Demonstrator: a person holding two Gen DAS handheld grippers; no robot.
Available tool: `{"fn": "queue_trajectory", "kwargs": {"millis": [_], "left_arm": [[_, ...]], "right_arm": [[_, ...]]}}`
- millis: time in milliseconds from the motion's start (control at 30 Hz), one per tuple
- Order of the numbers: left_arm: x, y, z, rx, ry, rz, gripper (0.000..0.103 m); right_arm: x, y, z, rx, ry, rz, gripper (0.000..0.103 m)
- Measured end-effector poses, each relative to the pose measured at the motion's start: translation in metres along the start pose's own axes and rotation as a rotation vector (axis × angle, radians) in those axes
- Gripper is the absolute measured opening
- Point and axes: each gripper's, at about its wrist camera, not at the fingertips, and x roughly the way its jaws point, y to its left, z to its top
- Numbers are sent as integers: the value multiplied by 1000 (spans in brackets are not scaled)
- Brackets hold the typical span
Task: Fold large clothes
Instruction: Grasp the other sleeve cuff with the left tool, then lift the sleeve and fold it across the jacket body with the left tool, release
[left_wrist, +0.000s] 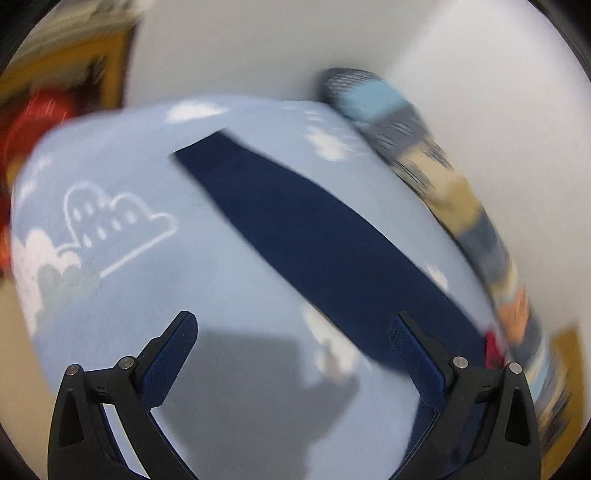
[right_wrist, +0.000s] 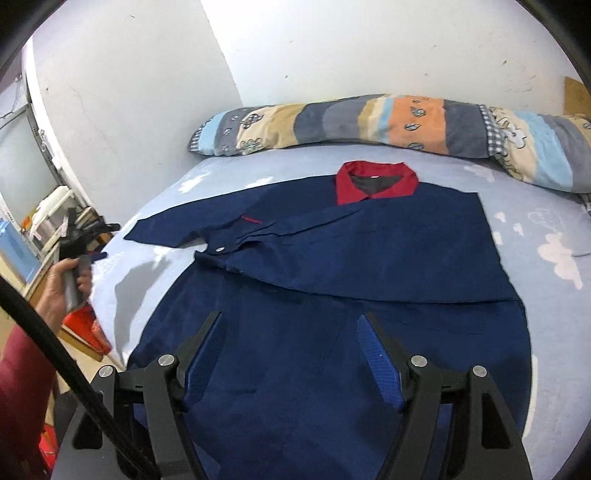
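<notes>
While left sleeve (right_wrist: 162, 230) nears bed edge (right_wrist: 107, 295), both grippers empty.

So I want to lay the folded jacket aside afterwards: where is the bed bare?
Bare sheet lies right of the navy jacket, below the long striped pillow. A smaller patch sits under the outstretched sleeve. The middle is covered.

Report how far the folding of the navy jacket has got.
Done: one side of the navy jacket already lies folded across its front, below the red collar. In hand: nothing; the right gripper and the left gripper are open, the left over the outstretched sleeve. Left: fold that sleeve in, then the body.
</notes>
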Motion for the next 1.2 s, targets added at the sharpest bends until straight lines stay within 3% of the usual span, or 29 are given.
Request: {"fn": "queue_trajectory", "kwargs": {"millis": [133,300,400,500,600,667,733,967,1200], "left_arm": [[32,48,35,-191,0,-67,80],[70,74,62,-286,-15,-118,79],[90,90,73,-366,-31,-205,77],[105,95,84,-390,-81,-259,67],[122,100,95,-384,-105,-257,42],[131,105,94,-404,-119,-281,5],[131,107,90,-433,-141,-320,5],[89,54,94,-265,-176,-354,5],[3,-67,95,-48,-174,-468,5]], "right_arm": [[11,0,3,9,15,12,78],[29,-4,6,50,49,40,78],[39,-9,6,91,64,62,78],[47,-13,6,99,72,62,78],[52,-15,6,92,67,44,78],[53,-18,8,96,58,34,78],[53,-21,10,102,52,25,78],[43,-38,15,151,16,2,78],[-2,-61,23,233,-108,-18,78]]}}
